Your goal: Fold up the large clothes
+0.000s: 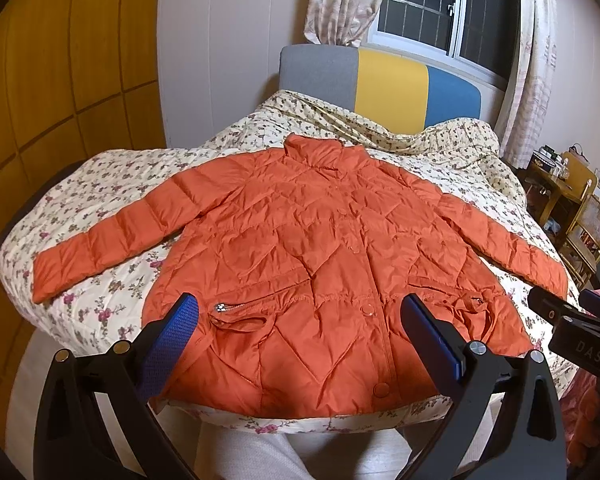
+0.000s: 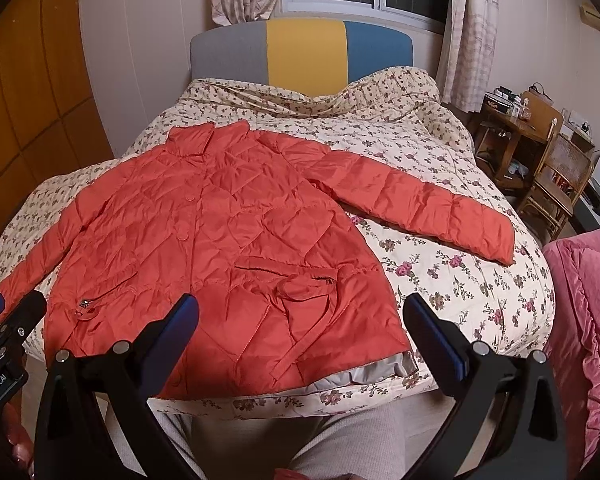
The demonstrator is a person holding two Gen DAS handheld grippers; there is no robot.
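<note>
Warm indoor light, fairly dim. The window (image 1: 448, 12) at the top is dark. Fisheye bending and black vignetting mark the frame edges; focus is sharp.

An orange quilted jacket (image 1: 320, 264) lies spread flat, front side up, on a bed covered by a floral quilt (image 1: 100, 288). Its stand-up collar (image 1: 320, 156) points to the far end and its hem lies along the near edge. Both sleeves are stretched out to the sides, slanting toward the near corners. The front is closed, with a row of round buttons running down the middle. A slanted pocket sits on each side above the hem, and a strip of grey lining (image 2: 364, 376) shows at the near right corner.
</note>
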